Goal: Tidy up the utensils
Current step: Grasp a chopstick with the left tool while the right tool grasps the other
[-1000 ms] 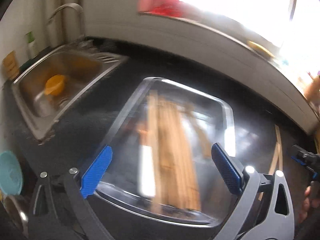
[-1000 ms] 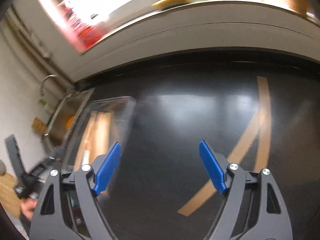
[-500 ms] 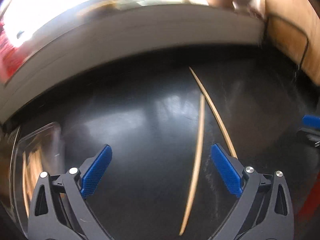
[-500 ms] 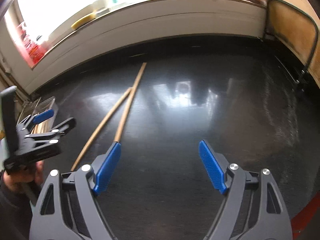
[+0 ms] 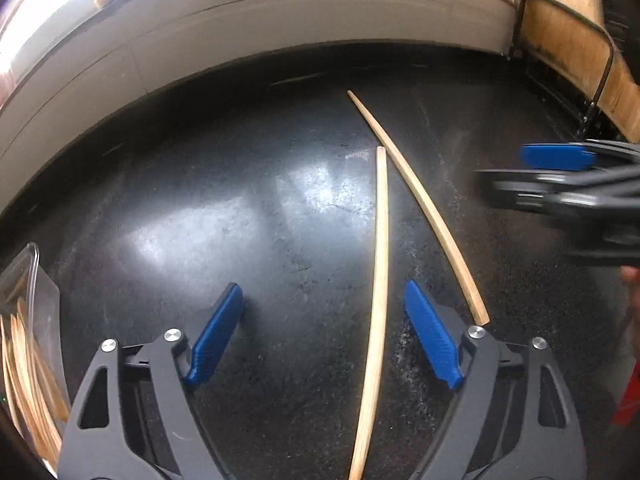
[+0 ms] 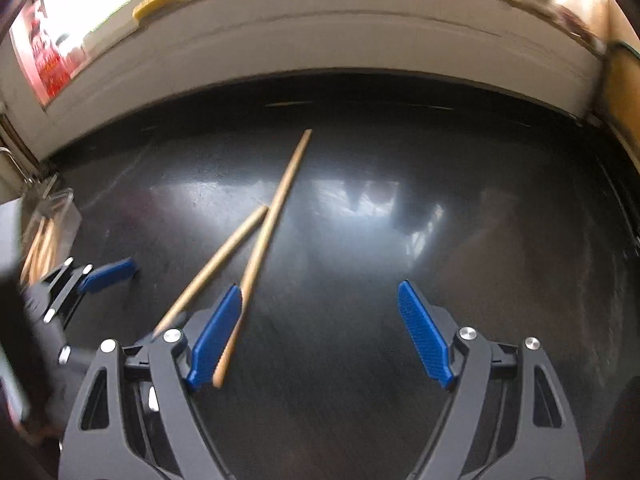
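Two wooden chopsticks lie loose on the black counter (image 5: 200,220). One chopstick (image 5: 378,280) runs between the fingers of my left gripper (image 5: 324,292), nearer the right finger; the jaws are closing and no pad touches it. The other chopstick (image 5: 420,204) lies just outside that finger. In the right wrist view both chopsticks (image 6: 216,264) (image 6: 272,216) lie at the left; the longer one ends beside the inner face of the left finger of my right gripper (image 6: 320,292), which is open and holds nothing.
A clear container (image 5: 36,320) holding several chopsticks stands at the far left, also visible in the right wrist view (image 6: 48,216). A white wall (image 5: 280,20) bounds the counter at the back. A wooden board in a wire rack (image 5: 568,52) stands back right.
My left gripper swung from above the container over to the two chopsticks and its jaws narrowed. My right gripper sank and moved closer to the chopsticks.
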{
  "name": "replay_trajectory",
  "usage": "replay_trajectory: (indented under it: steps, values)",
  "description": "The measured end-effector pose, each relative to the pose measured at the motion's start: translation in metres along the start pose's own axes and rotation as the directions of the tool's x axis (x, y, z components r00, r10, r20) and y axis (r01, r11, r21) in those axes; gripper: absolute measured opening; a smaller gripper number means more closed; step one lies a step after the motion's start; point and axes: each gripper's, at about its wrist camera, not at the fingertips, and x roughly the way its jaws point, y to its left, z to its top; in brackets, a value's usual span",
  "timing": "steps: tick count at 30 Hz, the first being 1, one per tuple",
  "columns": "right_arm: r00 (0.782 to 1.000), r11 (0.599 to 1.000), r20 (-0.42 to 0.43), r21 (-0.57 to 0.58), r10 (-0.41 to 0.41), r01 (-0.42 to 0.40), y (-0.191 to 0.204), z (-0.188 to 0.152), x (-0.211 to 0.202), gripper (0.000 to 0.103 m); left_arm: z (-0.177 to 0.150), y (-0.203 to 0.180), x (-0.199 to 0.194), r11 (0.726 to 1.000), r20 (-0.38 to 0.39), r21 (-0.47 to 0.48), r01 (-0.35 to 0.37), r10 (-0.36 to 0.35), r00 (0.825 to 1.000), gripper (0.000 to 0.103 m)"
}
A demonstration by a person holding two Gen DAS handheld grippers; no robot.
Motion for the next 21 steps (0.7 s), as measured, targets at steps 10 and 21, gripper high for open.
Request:
replay_trajectory:
  steps: [10, 21]
  values:
    - [0.999, 0.996, -0.008, -0.084, -0.036, 0.035, 0.018, 0.013, 0.033, 0.078, -0.013, 0.001, -0.015, 1.000, 0.036, -0.008, 0.000, 0.000, 0.999, 0.078]
    - [1.000, 0.992, -0.027, -0.124, 0.001, -0.005, 0.009, 0.028, 0.038, 0.016, -0.003, -0.007, -0.018, 0.997, 0.043, -0.027, -0.075, 0.076, 0.996, 0.009]
